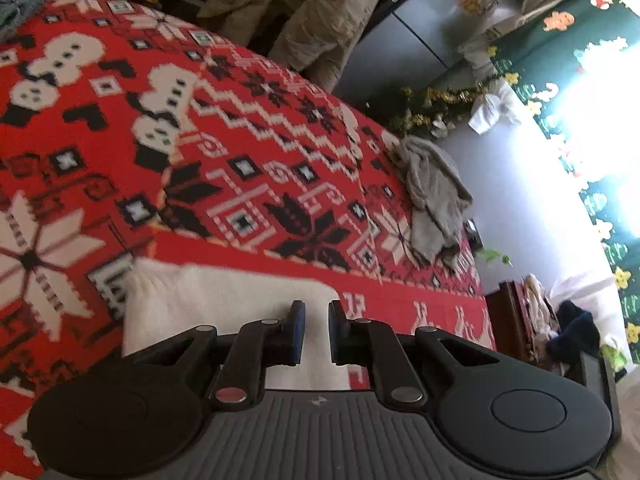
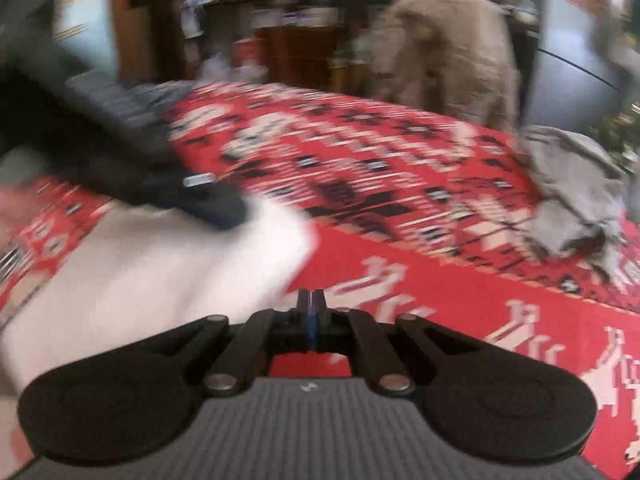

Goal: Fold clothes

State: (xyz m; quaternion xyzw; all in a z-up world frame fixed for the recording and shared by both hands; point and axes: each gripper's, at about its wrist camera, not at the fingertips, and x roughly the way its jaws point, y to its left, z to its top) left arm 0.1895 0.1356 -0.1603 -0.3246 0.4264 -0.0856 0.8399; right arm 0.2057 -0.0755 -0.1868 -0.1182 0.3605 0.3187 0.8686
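White knit garment, long axis leftward: under narrowly parted, empty left gripper; left of closed, empty right gripper.

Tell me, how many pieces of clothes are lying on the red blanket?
2 clearly: a white garment lying near the left gripper, and a crumpled grey garment at the red blanket's far edge. A bluish cloth at the far corner may be a third; more could be out of view.

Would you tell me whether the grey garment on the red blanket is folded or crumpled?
Crumpled: the grey garment lies bunched in an uneven heap.
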